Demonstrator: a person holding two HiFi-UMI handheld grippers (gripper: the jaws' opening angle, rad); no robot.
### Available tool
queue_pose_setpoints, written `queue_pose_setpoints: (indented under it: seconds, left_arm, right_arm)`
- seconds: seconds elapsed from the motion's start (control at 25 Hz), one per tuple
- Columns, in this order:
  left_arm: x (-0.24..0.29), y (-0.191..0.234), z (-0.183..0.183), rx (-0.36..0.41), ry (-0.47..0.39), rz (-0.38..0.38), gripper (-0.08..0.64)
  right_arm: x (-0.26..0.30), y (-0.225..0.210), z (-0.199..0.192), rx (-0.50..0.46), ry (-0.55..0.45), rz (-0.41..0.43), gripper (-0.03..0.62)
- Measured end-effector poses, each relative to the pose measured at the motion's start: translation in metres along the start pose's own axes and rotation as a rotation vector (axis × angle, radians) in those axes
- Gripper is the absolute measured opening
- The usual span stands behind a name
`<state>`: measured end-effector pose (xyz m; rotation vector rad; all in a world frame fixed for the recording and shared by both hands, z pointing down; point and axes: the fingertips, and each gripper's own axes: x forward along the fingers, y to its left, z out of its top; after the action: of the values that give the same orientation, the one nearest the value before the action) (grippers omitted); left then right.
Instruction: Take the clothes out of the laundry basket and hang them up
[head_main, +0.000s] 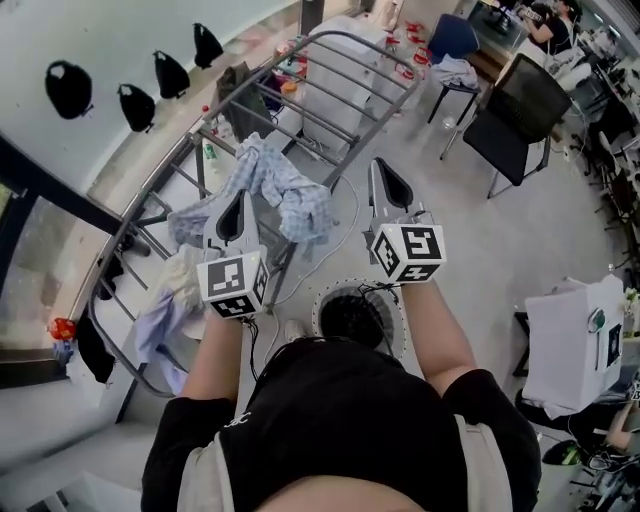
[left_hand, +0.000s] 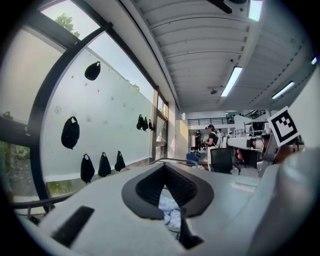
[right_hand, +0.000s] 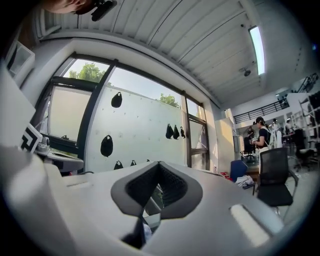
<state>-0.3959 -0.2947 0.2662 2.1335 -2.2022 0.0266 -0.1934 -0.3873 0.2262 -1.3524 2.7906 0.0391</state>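
the clothes (head_main: 285, 190) are draped on the drying rack (head_main: 270, 68); with left tongs (head_main: 241, 200) and right tongs (head_main: 380, 172) closed on nothing, these should be parted before the laundry basket (head_main: 318, 318) is reached into.

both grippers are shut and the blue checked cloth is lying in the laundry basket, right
No. The head view shows the blue checked cloth draped over the drying rack, not lying in the laundry basket. The left gripper and right gripper are indeed both shut.
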Motion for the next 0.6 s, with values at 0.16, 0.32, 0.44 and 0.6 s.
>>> queue_pose_setpoints:
  seconds: [0.16, 0.32, 0.44, 0.6]
  left_arm:
    - [0.007, -0.052, -0.010, 0.003, 0.025, -0.074, 0.002]
    - [0.012, -0.104, -0.019, 0.020, 0.035, -0.154, 0.002]
    - [0.012, -0.140, -0.023, 0.063, 0.035, -0.191, 0.005]
    - [0.007, -0.169, -0.023, 0.060, 0.018, -0.220, 0.007]
  right_arm:
    - [-0.048, -0.033, -0.021, 0.021, 0.036, -0.043, 0.012]
    - [-0.088, -0.063, -0.032, 0.019, 0.043, -0.077, 0.012]
    - [-0.111, -0.083, -0.032, 0.003, 0.045, -0.104, 0.011]
    - [-0.129, -0.099, -0.036, 0.014, 0.072, -0.130, 0.011]
